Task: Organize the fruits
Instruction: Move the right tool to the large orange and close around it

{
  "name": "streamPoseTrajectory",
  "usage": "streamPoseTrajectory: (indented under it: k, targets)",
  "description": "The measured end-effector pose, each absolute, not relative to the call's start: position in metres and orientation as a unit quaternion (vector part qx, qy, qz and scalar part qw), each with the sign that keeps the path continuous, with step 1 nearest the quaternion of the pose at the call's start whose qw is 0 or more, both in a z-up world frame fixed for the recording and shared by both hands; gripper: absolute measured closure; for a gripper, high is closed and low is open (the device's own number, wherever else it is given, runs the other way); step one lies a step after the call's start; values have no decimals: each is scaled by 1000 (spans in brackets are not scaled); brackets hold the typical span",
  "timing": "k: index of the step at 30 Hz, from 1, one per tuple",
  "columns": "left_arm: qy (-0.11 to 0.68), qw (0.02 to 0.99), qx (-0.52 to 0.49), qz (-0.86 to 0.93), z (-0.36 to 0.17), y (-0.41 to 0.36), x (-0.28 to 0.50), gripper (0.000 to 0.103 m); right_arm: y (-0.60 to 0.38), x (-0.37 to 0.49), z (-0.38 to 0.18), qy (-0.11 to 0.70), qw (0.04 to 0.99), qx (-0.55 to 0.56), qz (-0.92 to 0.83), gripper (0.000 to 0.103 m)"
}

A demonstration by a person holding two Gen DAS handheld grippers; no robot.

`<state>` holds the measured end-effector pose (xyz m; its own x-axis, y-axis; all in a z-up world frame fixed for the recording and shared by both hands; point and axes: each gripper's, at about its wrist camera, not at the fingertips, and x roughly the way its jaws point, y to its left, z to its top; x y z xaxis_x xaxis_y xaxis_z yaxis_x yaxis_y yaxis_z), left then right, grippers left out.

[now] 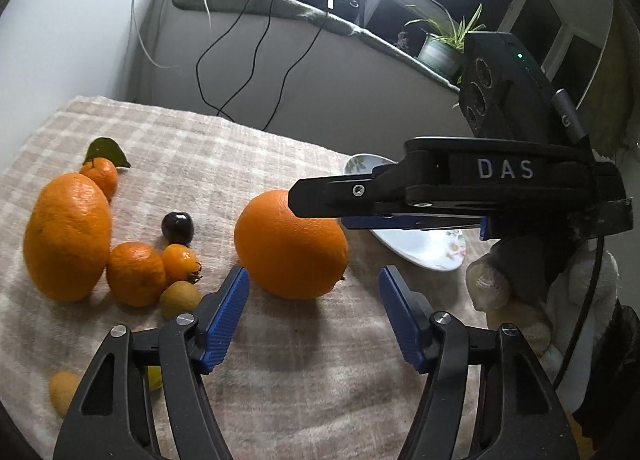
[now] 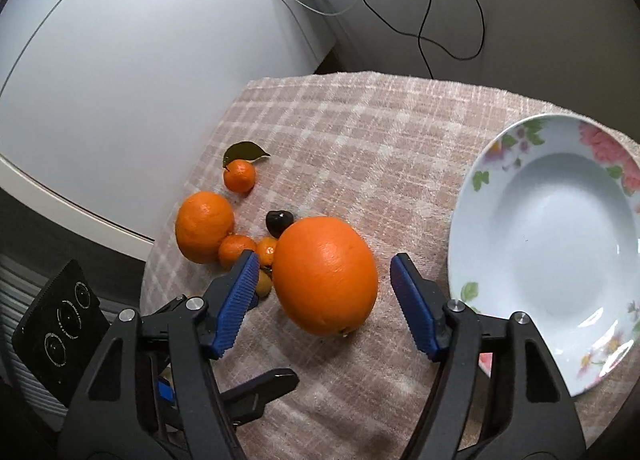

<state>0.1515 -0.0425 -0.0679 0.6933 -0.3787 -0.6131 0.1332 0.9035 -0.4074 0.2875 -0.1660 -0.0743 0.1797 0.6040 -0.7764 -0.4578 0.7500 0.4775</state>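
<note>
A large orange (image 1: 290, 245) (image 2: 326, 275) lies on the checked cloth, apart from the other fruit. My left gripper (image 1: 314, 278) is open just in front of it, not touching. My right gripper (image 2: 322, 266) is open with its blue pads on either side of the orange, a little above it; it also shows from the side in the left wrist view (image 1: 320, 206). A white floral plate (image 2: 552, 244) (image 1: 424, 250) sits empty to the right. A second large orange (image 1: 66, 238) (image 2: 204, 226) lies at the left.
By the left orange lie two small mandarins (image 1: 136, 274) (image 2: 239, 175), one with a leaf (image 1: 107, 152), a dark cherry (image 1: 177, 227), an orange cherry tomato (image 1: 181, 262) and small yellow fruits (image 1: 180, 299). The cloth-covered table (image 2: 360, 132) ends near a white appliance (image 2: 120, 80).
</note>
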Motion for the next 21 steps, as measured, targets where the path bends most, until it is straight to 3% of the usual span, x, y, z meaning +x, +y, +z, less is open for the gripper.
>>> streamPoseTrajectory:
  k: [21]
  targets:
    - [384,898,-167,-132,-75,-41,166,41,-154,288,-92,564,745,54,352,35]
